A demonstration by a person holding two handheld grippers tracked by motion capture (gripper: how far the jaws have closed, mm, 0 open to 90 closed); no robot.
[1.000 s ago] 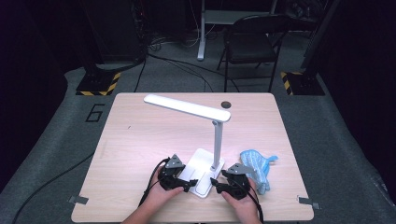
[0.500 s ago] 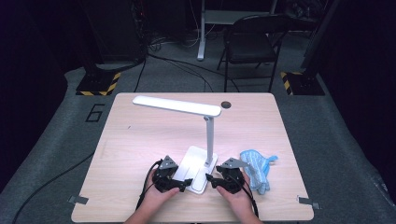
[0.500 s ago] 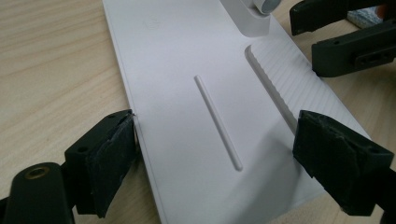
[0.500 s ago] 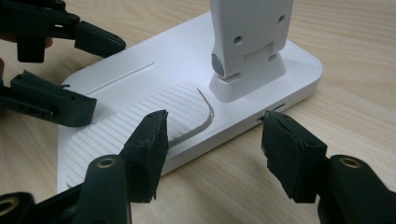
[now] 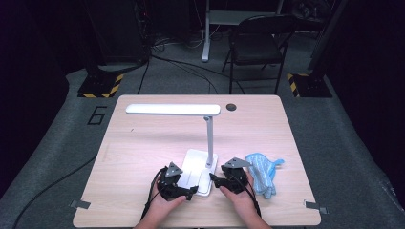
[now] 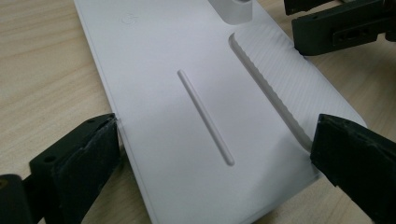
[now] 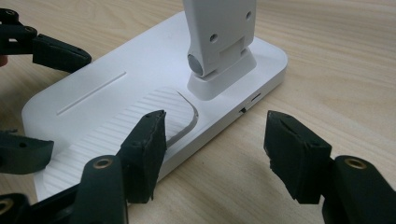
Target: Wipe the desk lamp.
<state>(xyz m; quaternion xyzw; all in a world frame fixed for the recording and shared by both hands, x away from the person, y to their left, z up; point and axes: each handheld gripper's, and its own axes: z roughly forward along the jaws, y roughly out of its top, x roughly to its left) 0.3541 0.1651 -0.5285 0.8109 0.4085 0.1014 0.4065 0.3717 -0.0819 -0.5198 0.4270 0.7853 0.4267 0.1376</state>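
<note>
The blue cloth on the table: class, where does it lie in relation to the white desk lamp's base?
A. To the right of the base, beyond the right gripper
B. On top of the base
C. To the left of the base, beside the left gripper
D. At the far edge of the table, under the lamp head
A: in the high view the blue cloth lies right of the lamp base, past the right gripper.
</note>
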